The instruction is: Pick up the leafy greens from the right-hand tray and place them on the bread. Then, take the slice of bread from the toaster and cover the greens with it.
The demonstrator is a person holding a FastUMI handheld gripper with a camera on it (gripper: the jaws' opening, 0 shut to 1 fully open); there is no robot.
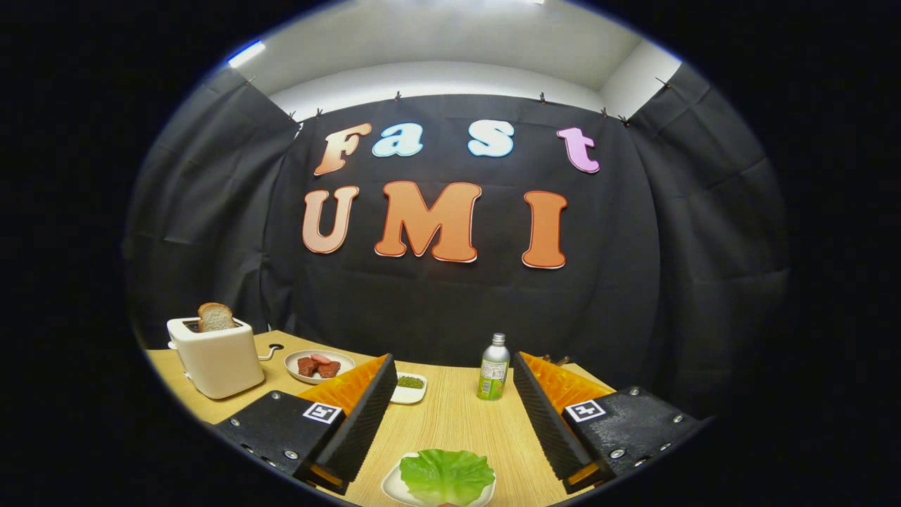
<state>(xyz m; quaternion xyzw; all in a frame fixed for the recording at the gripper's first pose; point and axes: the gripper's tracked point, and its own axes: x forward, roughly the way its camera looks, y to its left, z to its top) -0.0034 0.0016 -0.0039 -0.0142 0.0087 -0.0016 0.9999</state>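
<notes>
The gripper (450, 422) is spread wide, holding nothing, with the greens (446, 475) on a near tray (391, 486) between its fingers. Bread (215, 317) stands in the toaster (213, 355), far left.

Bottle (494, 367), meat plate (319, 365), small green-filled dish (410, 386) on table (450, 415)

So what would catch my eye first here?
Probably the bright green lettuce leaf on its small white plate, lying between the open gripper's fingers. Next, the cream toaster to the left on the wooden table, a slice of bread poking out of its slot.
</notes>
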